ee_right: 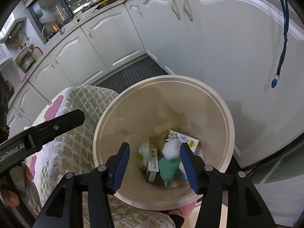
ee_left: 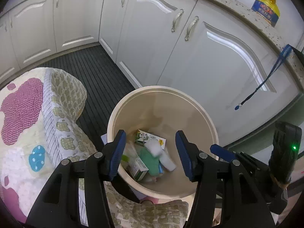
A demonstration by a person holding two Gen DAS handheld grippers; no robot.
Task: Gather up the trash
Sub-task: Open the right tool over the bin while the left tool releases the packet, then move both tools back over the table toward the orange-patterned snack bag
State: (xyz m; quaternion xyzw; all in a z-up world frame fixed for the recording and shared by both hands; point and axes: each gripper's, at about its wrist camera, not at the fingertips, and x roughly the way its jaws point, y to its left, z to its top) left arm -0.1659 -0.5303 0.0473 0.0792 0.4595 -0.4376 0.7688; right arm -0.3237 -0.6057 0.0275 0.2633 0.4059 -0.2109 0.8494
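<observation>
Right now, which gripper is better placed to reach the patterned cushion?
Left, probably: left gripper hangs open at the bin rim beside the cushion; right gripper, also open, is farther away.

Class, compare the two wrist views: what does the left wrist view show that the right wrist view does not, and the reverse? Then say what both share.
Only the left wrist view shows the yellow and blue package on the countertop.

Only the right wrist view shows the window and the faucet.

Both show the beige bin holding trash, including the green cloth, the white cabinets, the patterned cushion and the blue lanyard.
</observation>
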